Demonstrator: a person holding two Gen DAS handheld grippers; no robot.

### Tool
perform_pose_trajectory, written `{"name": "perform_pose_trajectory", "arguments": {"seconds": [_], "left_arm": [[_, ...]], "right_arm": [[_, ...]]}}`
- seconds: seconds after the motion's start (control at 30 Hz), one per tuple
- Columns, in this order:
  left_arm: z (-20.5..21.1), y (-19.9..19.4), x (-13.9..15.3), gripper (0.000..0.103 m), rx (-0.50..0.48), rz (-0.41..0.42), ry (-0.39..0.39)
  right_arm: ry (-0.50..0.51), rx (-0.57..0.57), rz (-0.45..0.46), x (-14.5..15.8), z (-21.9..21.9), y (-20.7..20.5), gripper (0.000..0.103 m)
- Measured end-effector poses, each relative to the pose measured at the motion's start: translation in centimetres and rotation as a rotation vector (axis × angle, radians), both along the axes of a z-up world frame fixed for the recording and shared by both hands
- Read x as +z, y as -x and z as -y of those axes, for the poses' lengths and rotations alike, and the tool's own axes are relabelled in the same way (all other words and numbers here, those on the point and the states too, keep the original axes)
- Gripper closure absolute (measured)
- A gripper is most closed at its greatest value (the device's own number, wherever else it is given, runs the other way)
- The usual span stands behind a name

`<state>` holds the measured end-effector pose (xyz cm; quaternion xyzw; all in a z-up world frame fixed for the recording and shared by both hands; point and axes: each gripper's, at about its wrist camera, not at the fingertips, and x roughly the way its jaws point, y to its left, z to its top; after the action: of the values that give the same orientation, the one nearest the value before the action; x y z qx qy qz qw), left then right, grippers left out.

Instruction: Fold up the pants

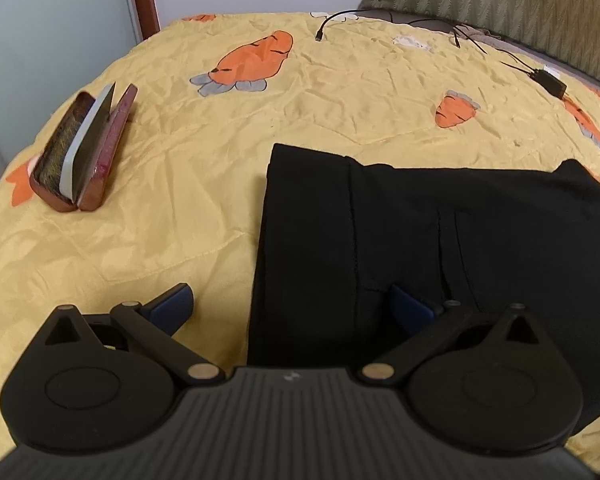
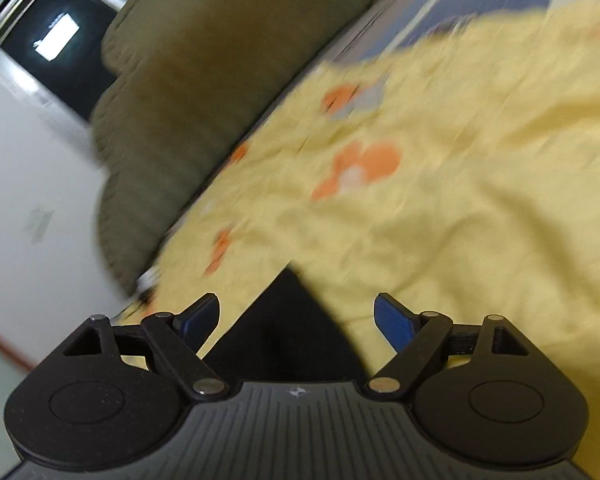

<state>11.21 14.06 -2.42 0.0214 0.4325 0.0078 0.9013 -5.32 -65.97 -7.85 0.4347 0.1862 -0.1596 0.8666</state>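
**Black pants lying folded on the carrot quilt, both claws gaping**

The black pants [image 1: 420, 240] are lying on the yellow carrot-print quilt [image 1: 220, 120], looking like a compact, layered rectangle with a straight left edge and seams running down the middle. In the right wrist view only a dark wedge of them [image 2: 284, 336] is showing, poking up between the fingers, and that picture is smeared with blur.

The left gripper [image 1: 292, 304] is tilting down steeply over the near edge of the cloth, its jaws standing wide: one blue pad is sitting over bare quilt, the other over the black fabric, so the left edge of the pants is lying between them. Nothing is being pinched. The right gripper [image 2: 296, 320] is angling more shallowly across the bed towards the olive headboard [image 2: 180, 100], jaws spread wide too, empty, the corner of cloth below them.

How will this handle? I'm reckoning soft, limp and light: a knit-looking fabric that sags the moment it is lifted and slides layer over layer. The stacked edge looks the best place to take hold, pinching all layers together near a corner, one claw at each end, so the fold is not peeling apart. A grab in the middle would likely only bunch it.

Off to the left an open glasses case [image 1: 84, 152] is sitting well apart, and black cables [image 1: 500, 48] are trailing by the far edge.
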Motion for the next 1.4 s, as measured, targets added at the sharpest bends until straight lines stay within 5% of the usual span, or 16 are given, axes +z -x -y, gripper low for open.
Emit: {"name": "perform_pose_trajectory", "arguments": {"seconds": [0.1,0.3,0.37,0.47,0.63,0.77,0.83,0.9,0.97,1.1,1.2,1.4], "left_arm": [[0.7,0.2,0.2,0.0,-0.017,0.015,-0.048],[0.7,1.0,0.5,0.0,-0.044,0.038,-0.108],[0.7,1.5,1.2,0.006,-0.042,0.041,-0.094],[1.9,3.0,2.6,0.008,-0.104,0.087,-0.132],[4.0,3.7,3.4,0.008,-0.186,0.116,-0.096],[5.1,3.8,2.4,0.004,-0.247,0.106,-0.119],[4.4,3.5,1.5,0.004,-0.237,0.071,-0.123],[3.1,3.1,1.2,0.006,-0.199,0.036,-0.043],[2.6,3.5,1.9,0.01,-0.187,0.035,0.017],[5.3,4.6,4.0,0.009,-0.267,0.14,-0.004],[8.9,4.5,4.7,0.009,-0.379,0.146,0.061],[15.0,5.5,2.9,0.004,-0.584,0.126,-0.05]], "right_arm": [[0.118,0.049,-0.002,2.3,-2.1,-0.3,0.016],[0.027,0.32,-0.052,1.5,-7.8,-2.7,0.018],[0.212,0.269,-0.17,2.5,-10.9,-2.9,0.018],[0.466,0.272,-0.205,5.3,-15.8,-3.3,0.018],[0.654,0.482,-0.202,7.3,-23.1,-8.4,0.018],[0.751,0.632,-0.348,4.9,-27.6,-14.9,0.019],[0.847,0.565,-0.424,3.2,-28.3,-17.8,0.019],[0.883,0.475,-0.485,2.1,-27.8,-19.2,0.019],[0.81,0.464,-0.45,2.8,-27.6,-18.2,0.019],[0.793,0.596,-0.334,4.6,-30.7,-14.3,0.019],[0.792,0.692,-0.357,4.3,-33.8,-12.9,0.019],[1.008,0.755,-0.412,3.4,-37.3,-7.7,0.018]]}}
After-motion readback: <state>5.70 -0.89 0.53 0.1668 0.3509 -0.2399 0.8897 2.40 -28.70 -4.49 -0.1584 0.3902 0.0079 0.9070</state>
